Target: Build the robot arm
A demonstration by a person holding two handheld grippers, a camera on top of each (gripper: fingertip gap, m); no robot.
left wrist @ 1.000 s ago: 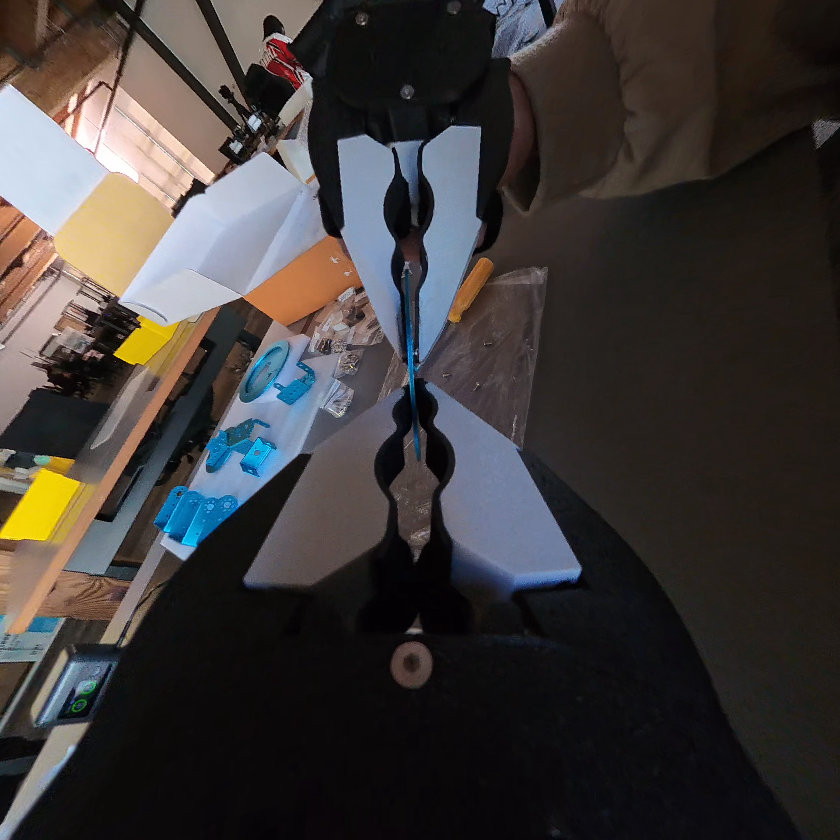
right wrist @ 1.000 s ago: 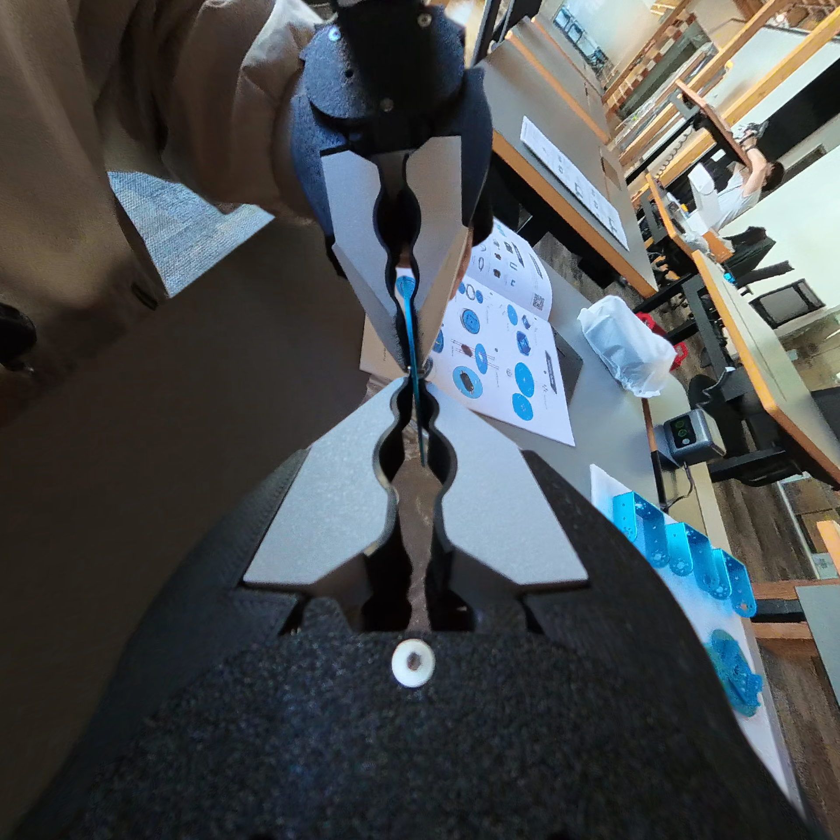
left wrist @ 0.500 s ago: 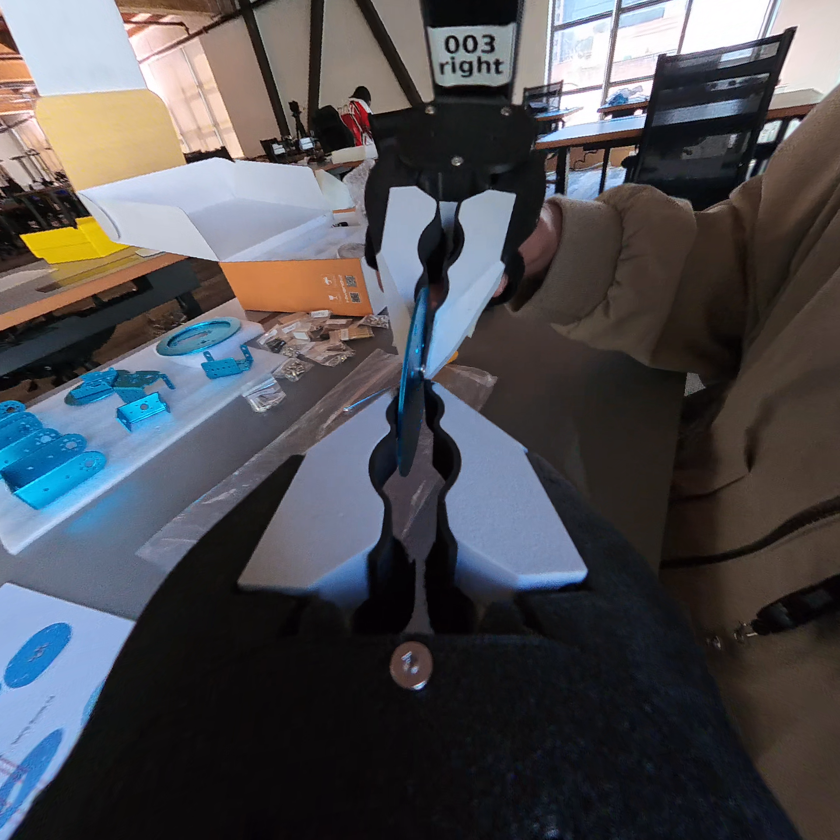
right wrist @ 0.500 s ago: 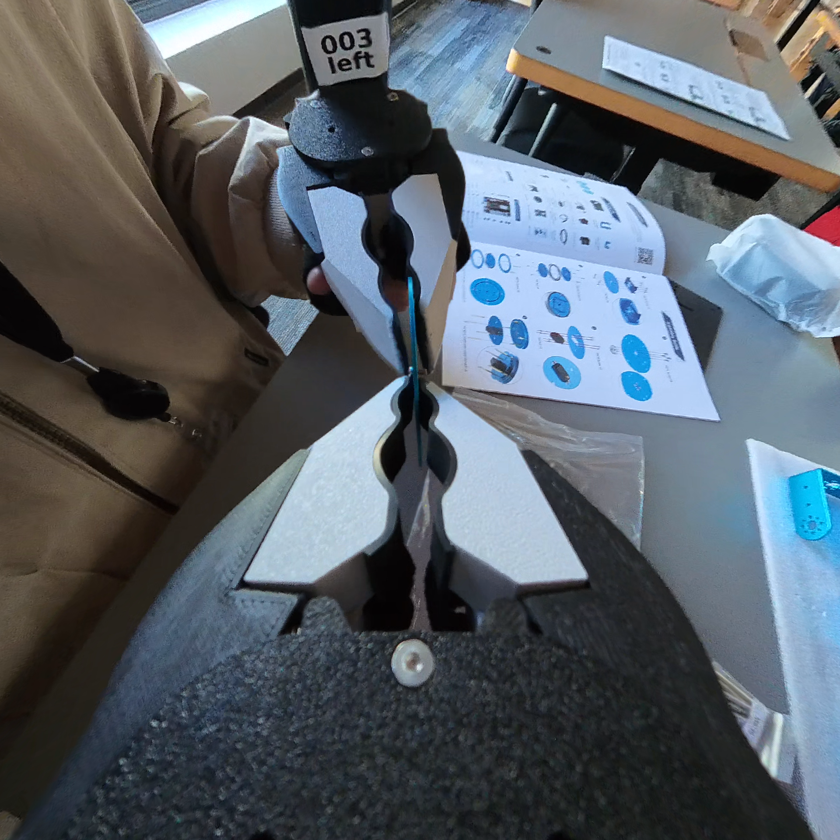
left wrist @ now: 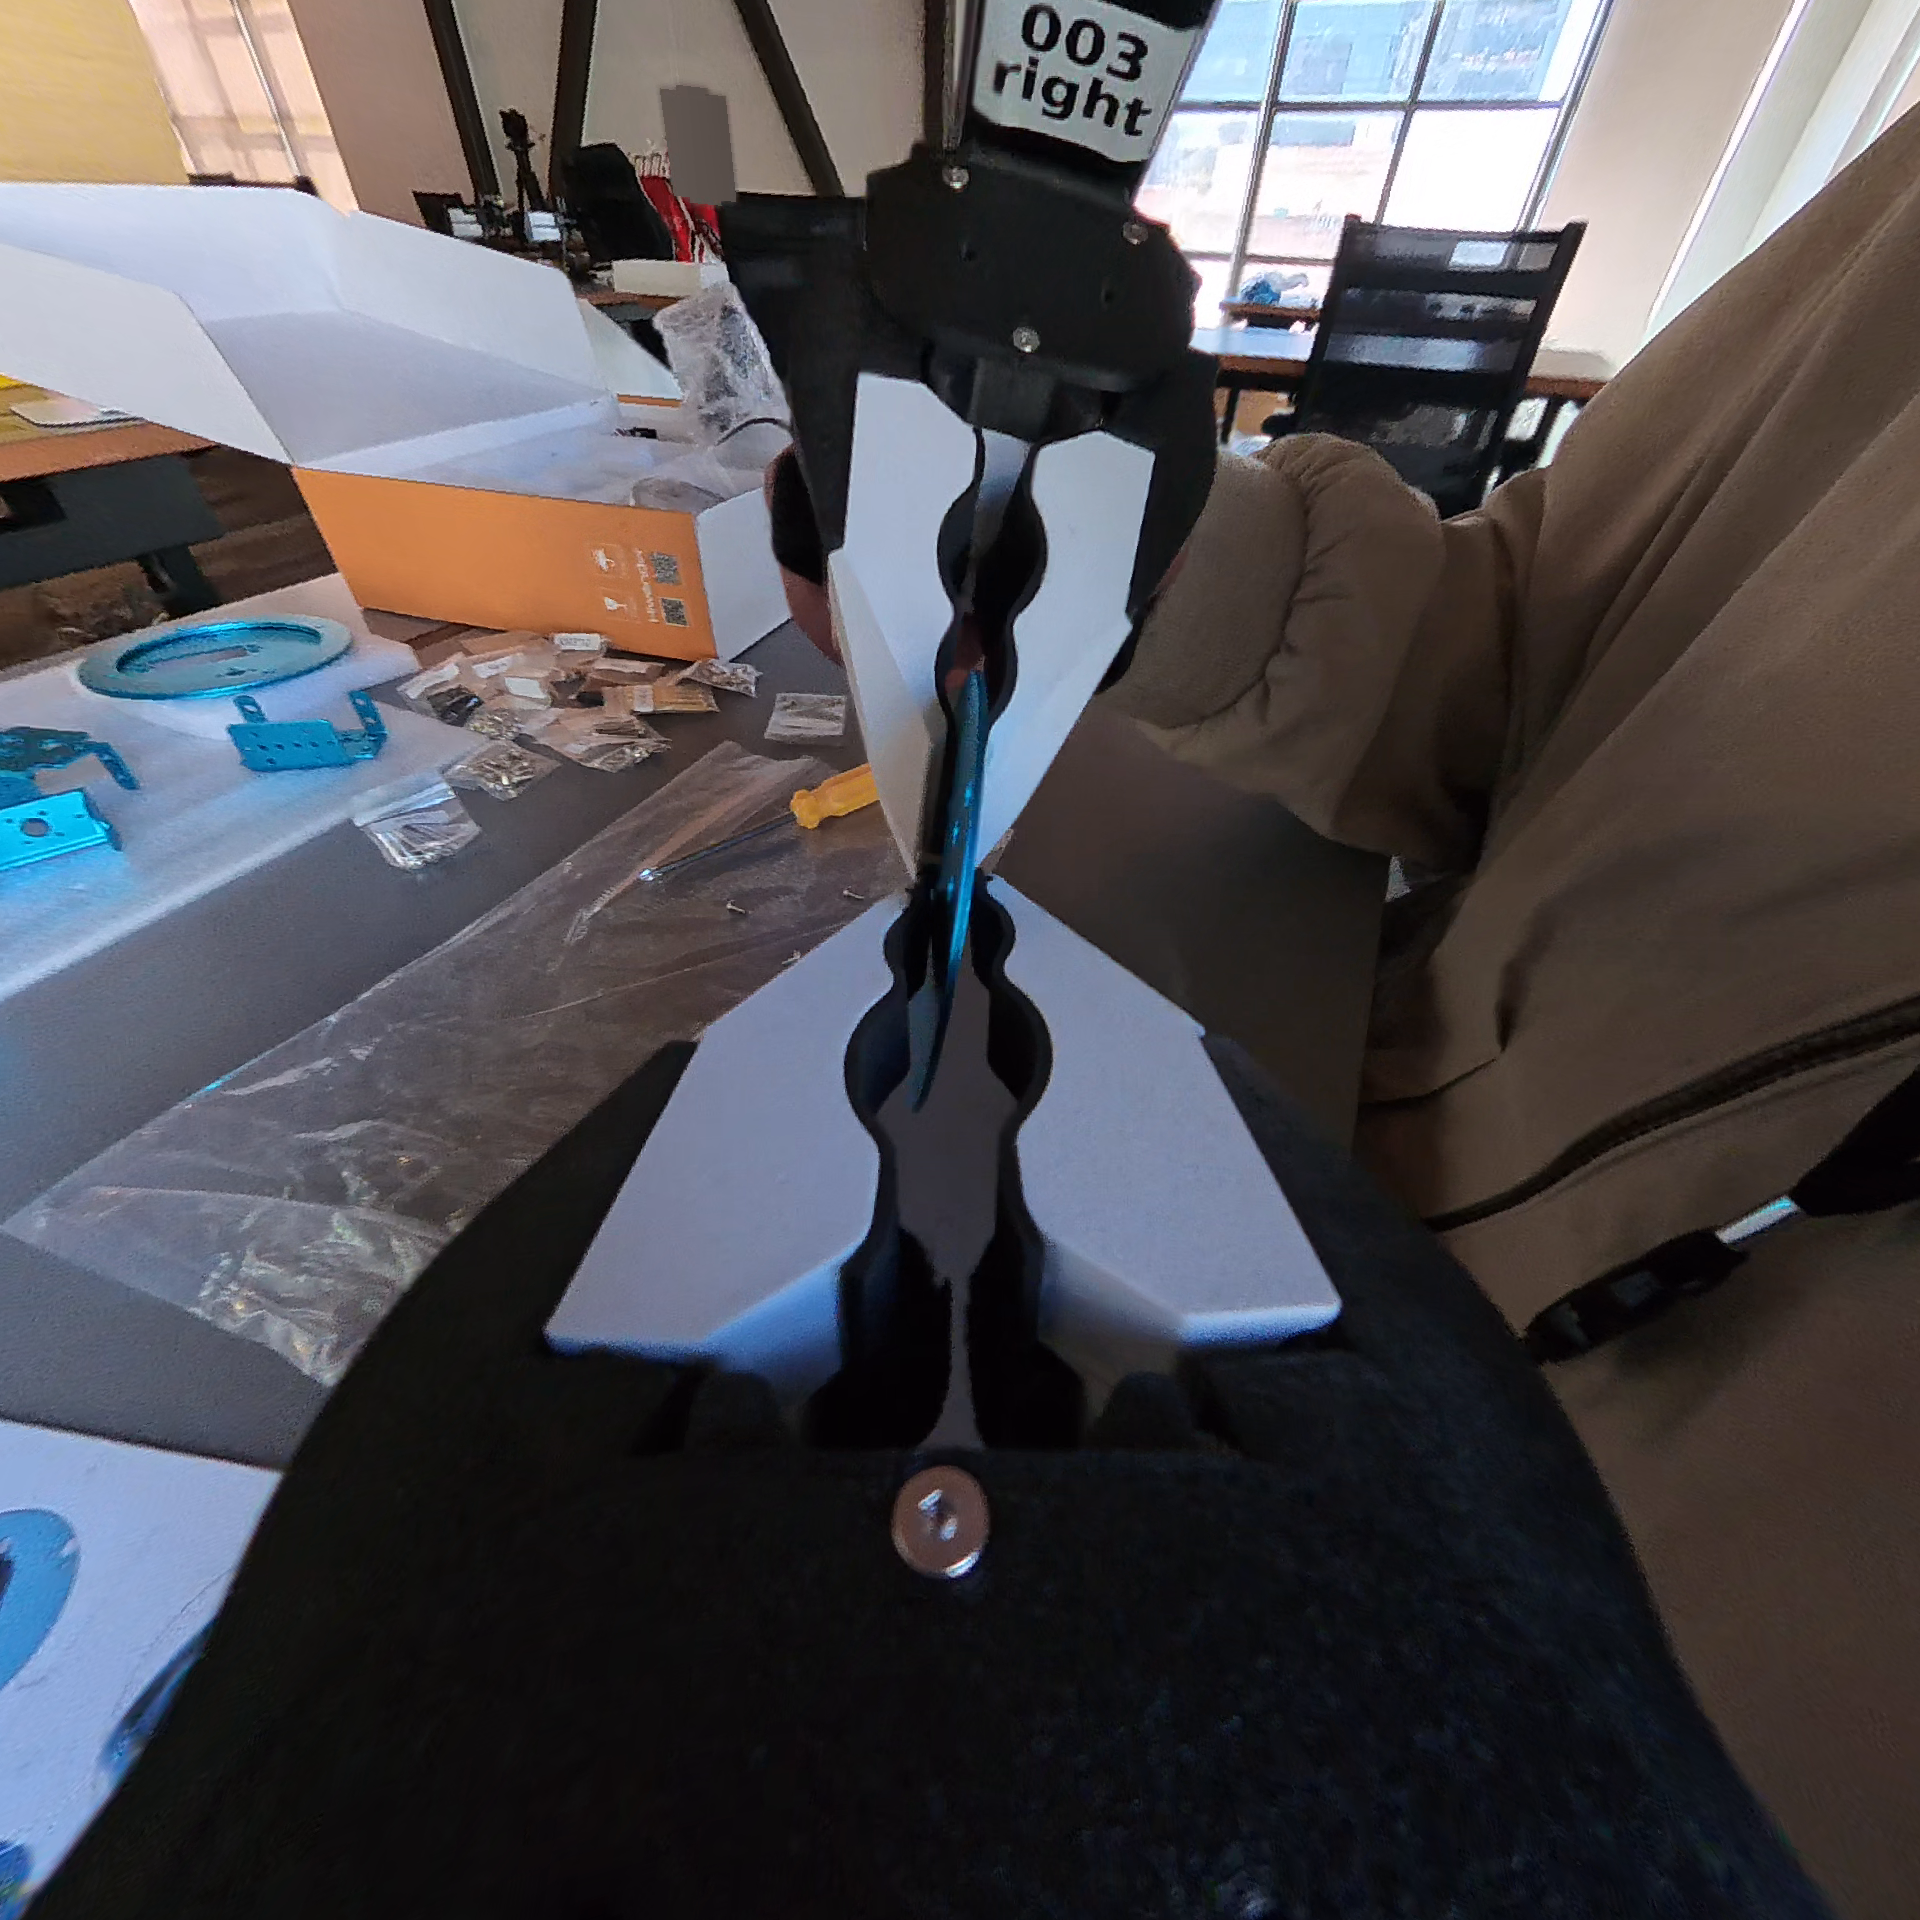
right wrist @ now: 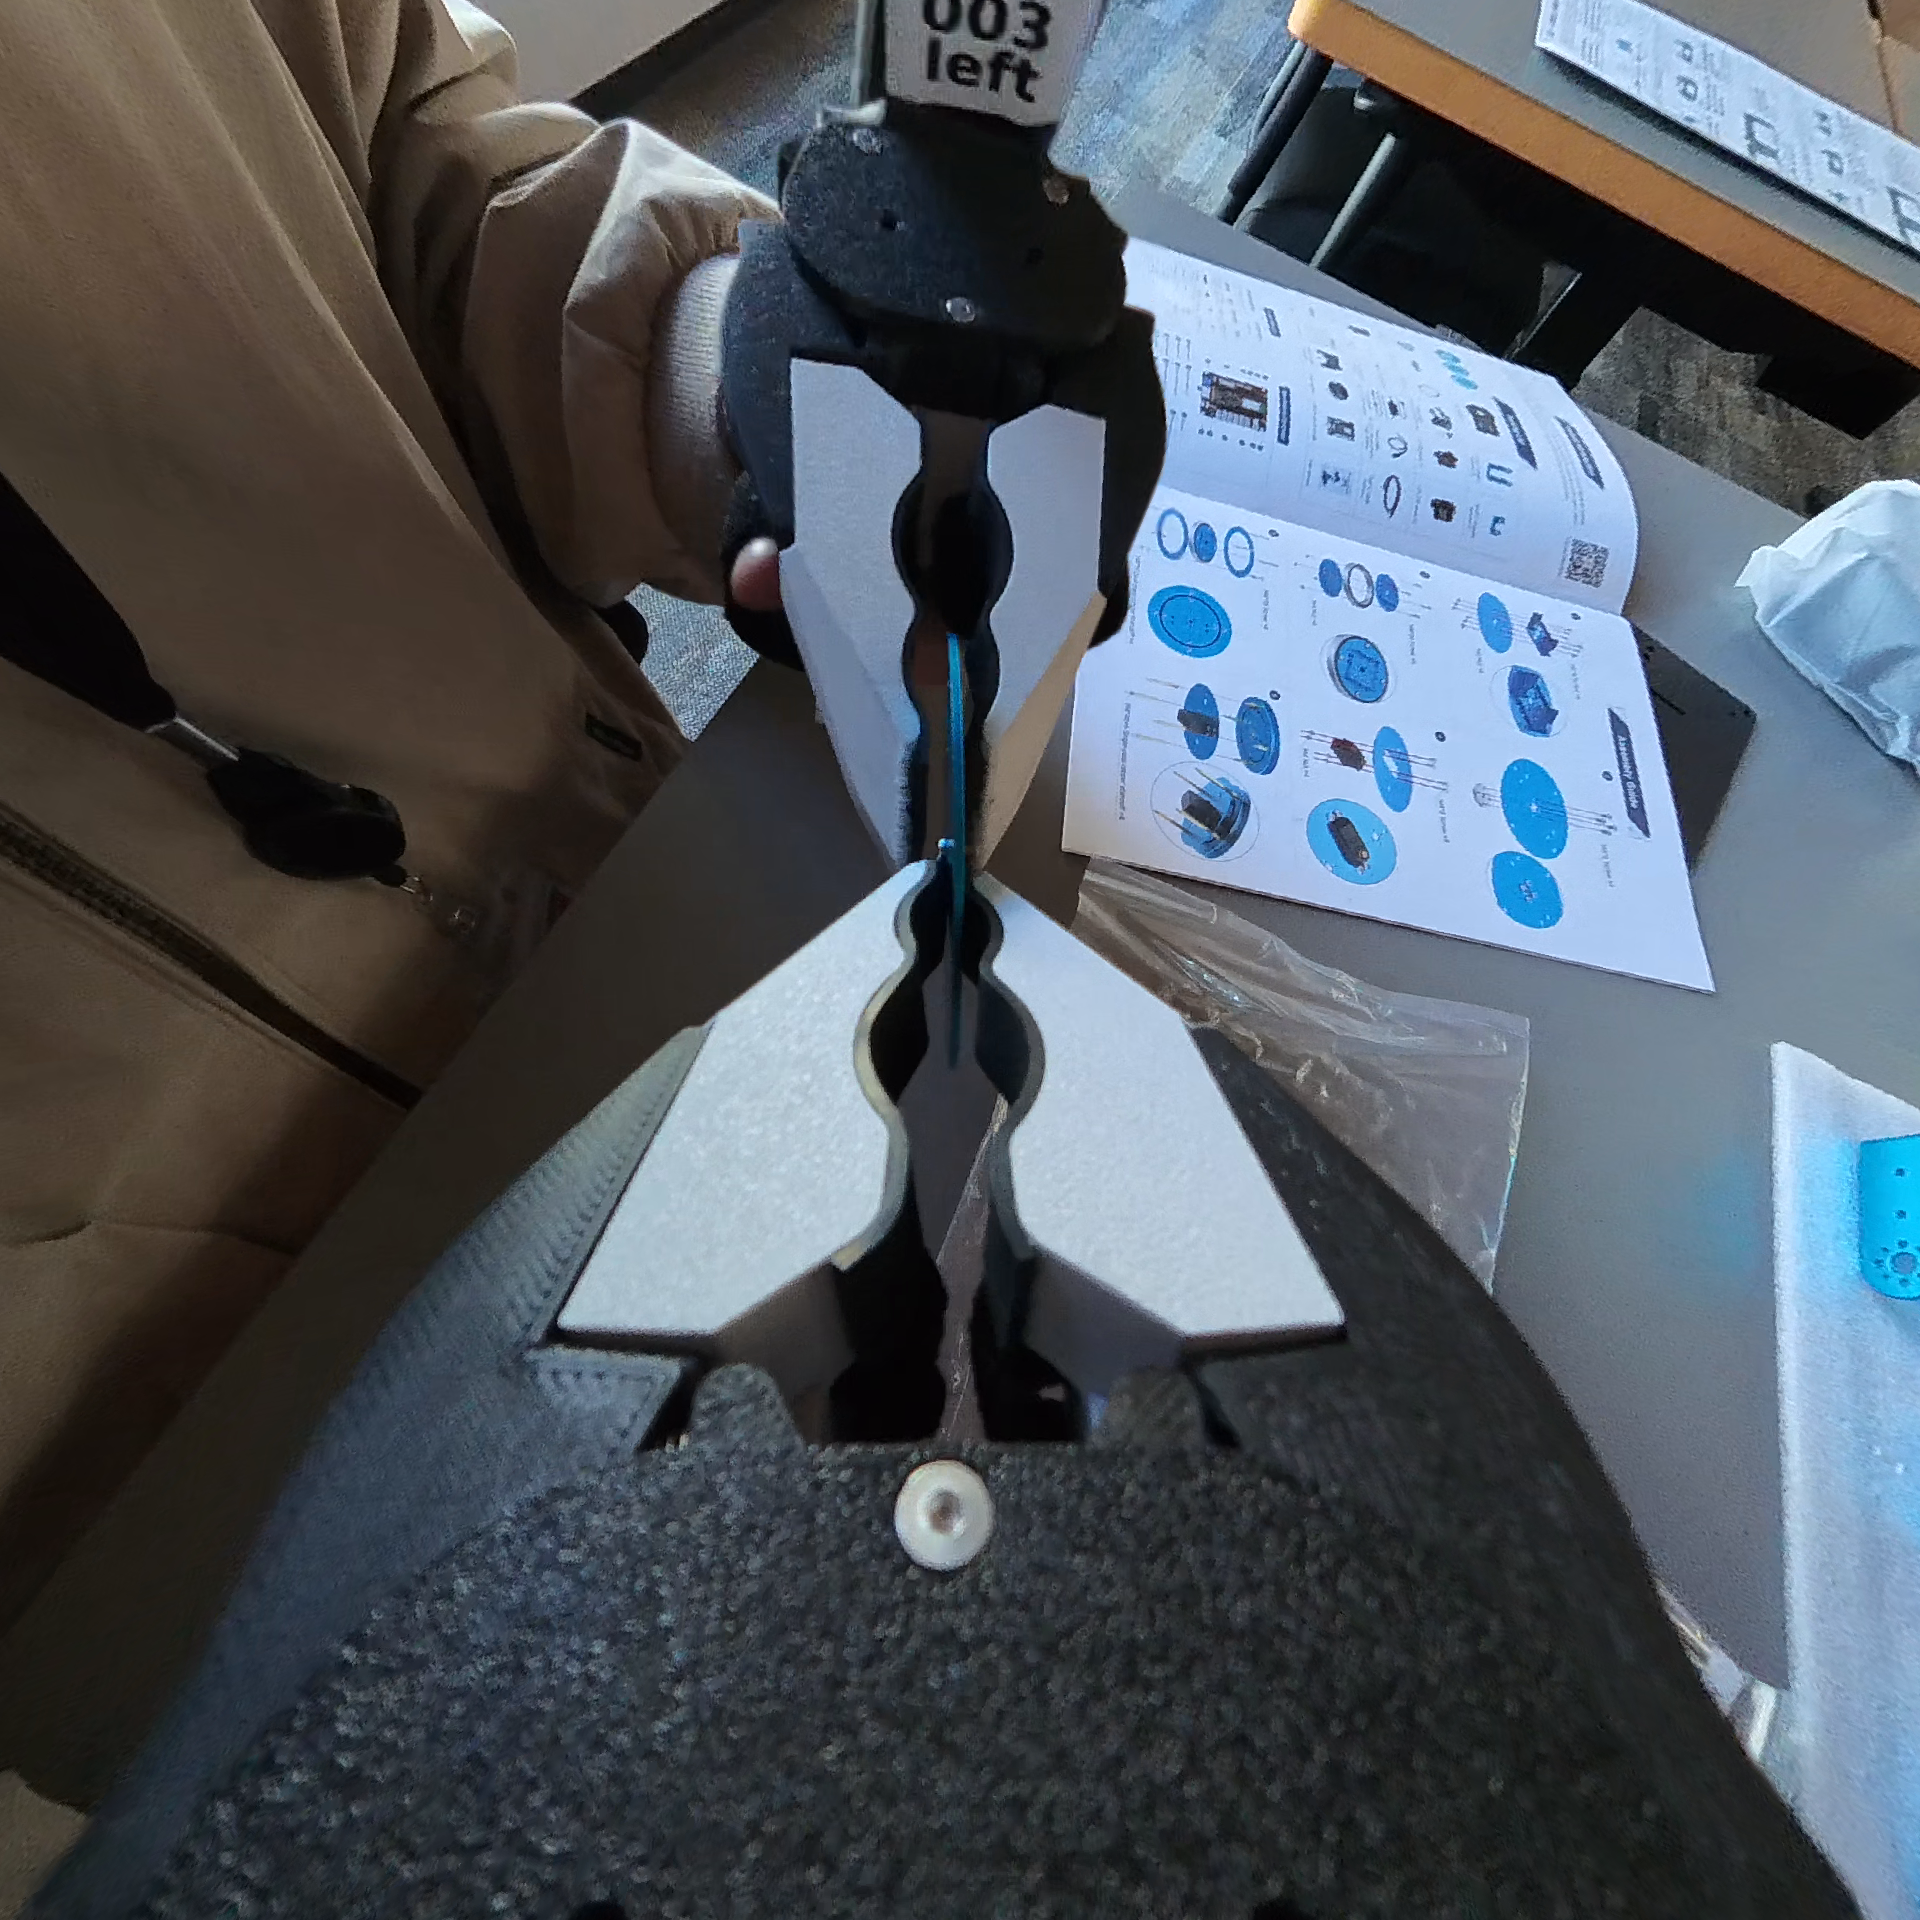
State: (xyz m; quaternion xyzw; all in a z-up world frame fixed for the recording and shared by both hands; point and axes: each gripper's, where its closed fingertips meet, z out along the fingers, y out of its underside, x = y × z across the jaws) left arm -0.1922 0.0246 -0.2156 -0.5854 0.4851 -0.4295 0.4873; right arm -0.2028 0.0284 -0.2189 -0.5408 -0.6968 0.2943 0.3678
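Since a second ago both wrist views have been levelled, so the grey table is now seen lying flat rather than tipped on its side, while the two grippers stay tip to tip. The left gripper is clamped on one edge of a thin blue metal disc, which is seen edge-on between its white, wavy-edged fingers. The opposite edge of the disc is pinched by the right gripper, whose pale fingers are closed on it. The disc is thus held above the table between the facing grippers. Below them a crinkled clear plastic bag is spread on the tabletop. Beside it lie a yellow-handled screwdriver, small packets of screws, and blue anodised brackets on white foam. An open instruction booklet with blue diagrams lies farther off.
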